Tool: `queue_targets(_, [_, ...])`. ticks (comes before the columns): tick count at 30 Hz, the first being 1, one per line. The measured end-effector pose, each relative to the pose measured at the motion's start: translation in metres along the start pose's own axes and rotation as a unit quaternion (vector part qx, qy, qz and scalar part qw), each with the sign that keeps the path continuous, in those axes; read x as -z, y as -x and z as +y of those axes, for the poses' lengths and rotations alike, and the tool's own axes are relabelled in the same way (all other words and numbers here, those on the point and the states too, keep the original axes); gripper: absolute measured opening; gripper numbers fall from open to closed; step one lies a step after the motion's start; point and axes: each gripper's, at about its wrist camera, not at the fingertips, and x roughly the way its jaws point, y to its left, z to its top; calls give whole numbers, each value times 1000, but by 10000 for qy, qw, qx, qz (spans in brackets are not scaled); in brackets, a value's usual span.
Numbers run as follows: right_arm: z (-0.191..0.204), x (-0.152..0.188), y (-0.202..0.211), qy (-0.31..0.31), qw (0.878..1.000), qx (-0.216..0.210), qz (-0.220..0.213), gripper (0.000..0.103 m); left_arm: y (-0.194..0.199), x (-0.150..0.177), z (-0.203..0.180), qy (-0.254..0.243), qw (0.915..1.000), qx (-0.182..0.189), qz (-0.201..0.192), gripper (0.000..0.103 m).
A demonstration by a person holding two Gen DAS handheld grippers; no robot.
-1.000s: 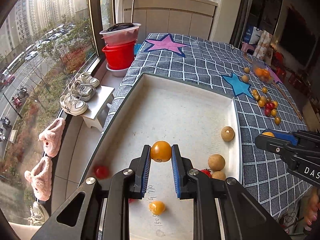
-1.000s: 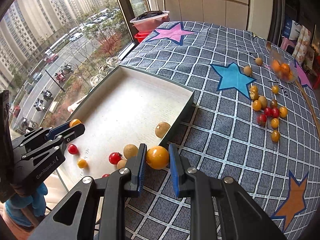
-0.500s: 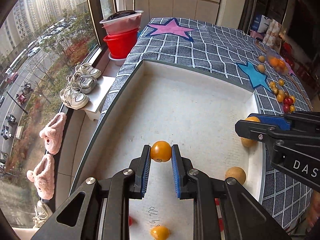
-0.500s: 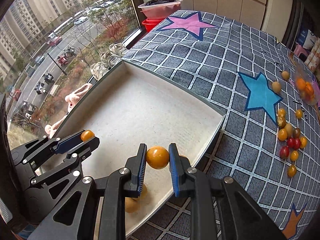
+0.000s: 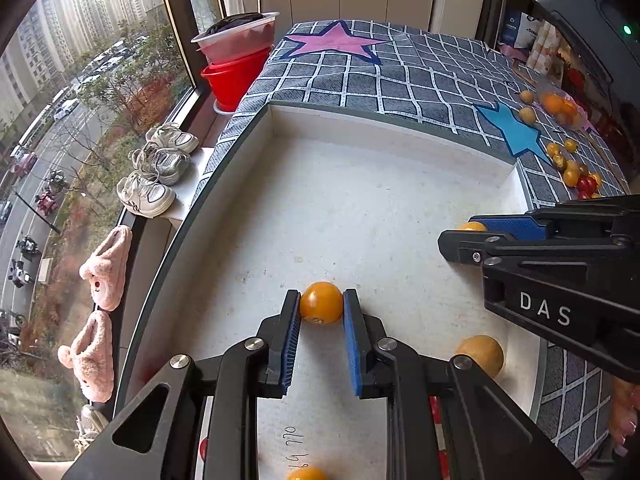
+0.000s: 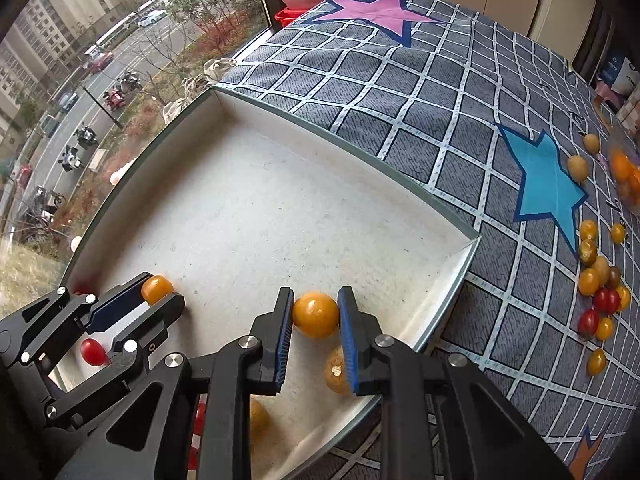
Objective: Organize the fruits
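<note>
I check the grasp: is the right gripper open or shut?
Shut: the right gripper pinches an orange tomato above the white tray.

Bright daylight from window (image 5: 100,92), glare top-left; soft shadows in tray (image 5: 360,208); strong fisheye bending, dark vignetted corners; sharp focus.

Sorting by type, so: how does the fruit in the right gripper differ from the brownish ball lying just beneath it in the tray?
The orange fruit is smooth, glossy and clamped in the right gripper; the brown fruit is duller, speckled and lies loose on the tray floor. Both are round and of similar size.
</note>
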Motion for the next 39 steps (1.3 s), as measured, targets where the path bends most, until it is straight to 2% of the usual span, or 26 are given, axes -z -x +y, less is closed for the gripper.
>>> queue_targets(4, [3,0,0,92,10000,32,-8,27,0,0,0,13,10000,-12,5,22])
queue_targets(6, [3,1,1,42,10000,-62,3,34,0,0,0,18,10000,-42,14,25])
queue_targets(7, [2,0,1,6,9999,-110,16,37,0,0,1,24,10000,-65,22,40])
queue_targets(8, [2,1,2,-26,9999,-160,2,42,1,0,2,49,10000,-47,5,71])
queue_targets(9, [2,1,5,-37,9998,-197,-28,45,4,1,3,81,9999,-39,-78,80])
queue_targets(11, [3,3,11,-6,9997,-196,-119,47,11,2,3,62,9997,-42,-248,81])
queue_targets(13, [5,4,19,44,9997,-135,-214,53,14,1,3,31,9998,26,-208,81])
queue_targets(18, [7,10,40,63,9992,-125,-366,77,20,7,3,40,9999,-21,-110,81])
queue_targets(20, [9,15,46,106,9992,-97,-372,82,23,12,4,43,10000,2,-68,81])
queue_targets(22, [11,22,52,160,9991,-47,-384,83,29,17,4,40,9999,24,-121,82])
queue_targets(23, [11,24,55,171,9991,-9,-383,85,32,20,4,46,9999,39,-132,95])
queue_targets(24, [11,27,55,161,9992,42,-377,88,36,23,5,67,9998,64,-158,103])
queue_targets(31, [3,46,66,-3,9993,184,-341,89,54,39,1,77,9997,133,-200,103])
queue_targets(36, [9,67,74,177,9981,463,-376,89,67,51,-5,68,9997,-111,-212,103])
queue_targets(39, [13,77,75,263,9979,496,-335,89,71,61,-7,51,9998,-91,-144,103])
